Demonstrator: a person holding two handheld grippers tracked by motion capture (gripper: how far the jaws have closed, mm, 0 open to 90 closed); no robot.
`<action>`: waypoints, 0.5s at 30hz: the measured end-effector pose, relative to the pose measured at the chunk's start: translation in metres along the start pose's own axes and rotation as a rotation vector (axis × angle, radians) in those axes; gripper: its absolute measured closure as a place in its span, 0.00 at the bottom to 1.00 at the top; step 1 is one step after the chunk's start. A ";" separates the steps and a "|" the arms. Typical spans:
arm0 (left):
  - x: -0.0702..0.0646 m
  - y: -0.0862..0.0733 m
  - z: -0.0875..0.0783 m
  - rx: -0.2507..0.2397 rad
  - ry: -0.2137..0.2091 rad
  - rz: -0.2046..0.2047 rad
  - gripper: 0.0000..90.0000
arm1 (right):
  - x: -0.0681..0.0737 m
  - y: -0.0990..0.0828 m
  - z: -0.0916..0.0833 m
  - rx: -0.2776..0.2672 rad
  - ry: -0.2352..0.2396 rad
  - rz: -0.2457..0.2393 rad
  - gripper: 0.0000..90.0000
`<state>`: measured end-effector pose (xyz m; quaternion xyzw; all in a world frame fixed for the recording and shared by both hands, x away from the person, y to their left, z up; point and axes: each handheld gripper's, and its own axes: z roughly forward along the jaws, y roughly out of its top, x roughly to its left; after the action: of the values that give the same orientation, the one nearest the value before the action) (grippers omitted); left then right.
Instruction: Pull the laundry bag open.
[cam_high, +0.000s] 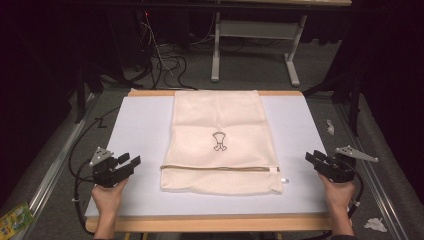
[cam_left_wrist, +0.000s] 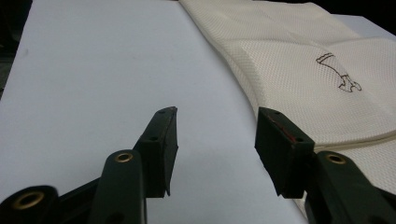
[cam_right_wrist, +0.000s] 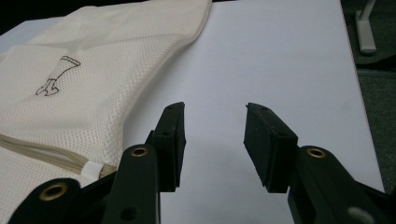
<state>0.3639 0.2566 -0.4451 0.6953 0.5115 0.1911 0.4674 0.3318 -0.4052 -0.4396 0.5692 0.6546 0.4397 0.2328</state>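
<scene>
My left gripper (cam_high: 131, 161) sits with its black jaws spread apart and nothing between them, low over the pale lavender-white table mat (cam_high: 140, 130), just off the left edge of the cream mesh laundry bag (cam_high: 220, 140). In the left gripper view the bag's woven edge runs close past my right-hand jaw, though I cannot tell whether the two touch. My right gripper (cam_high: 311, 157) is likewise spread wide and empty, on the opposite side of the bag, near its lower right corner and apart from it, with bare mat under its jaws in the right gripper view. The bag itself lies flat in the middle of the mat, its long side running away from me, reaching the far wooden edge of the table (cam_high: 200, 222). A beige zipper (cam_high: 215, 168) crosses the bag near the end closest to me, with a small white tab (cam_high: 285, 180) sticking out at the bag's right corner. A small dark outline drawing (cam_high: 219, 140) marks the bag's centre.
</scene>
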 end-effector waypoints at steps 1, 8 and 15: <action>0.000 -0.001 0.001 0.000 0.007 -0.002 0.55 | -0.001 -0.001 0.001 0.002 0.000 0.002 0.66; -0.001 -0.002 0.011 0.020 0.025 0.010 0.54 | -0.003 -0.005 0.007 0.018 -0.006 0.010 0.66; 0.000 -0.005 0.018 0.033 0.040 0.010 0.54 | -0.006 -0.008 0.013 0.033 -0.012 0.015 0.66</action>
<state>0.3746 0.2484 -0.4578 0.7017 0.5202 0.1986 0.4445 0.3396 -0.4065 -0.4540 0.5805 0.6561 0.4269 0.2242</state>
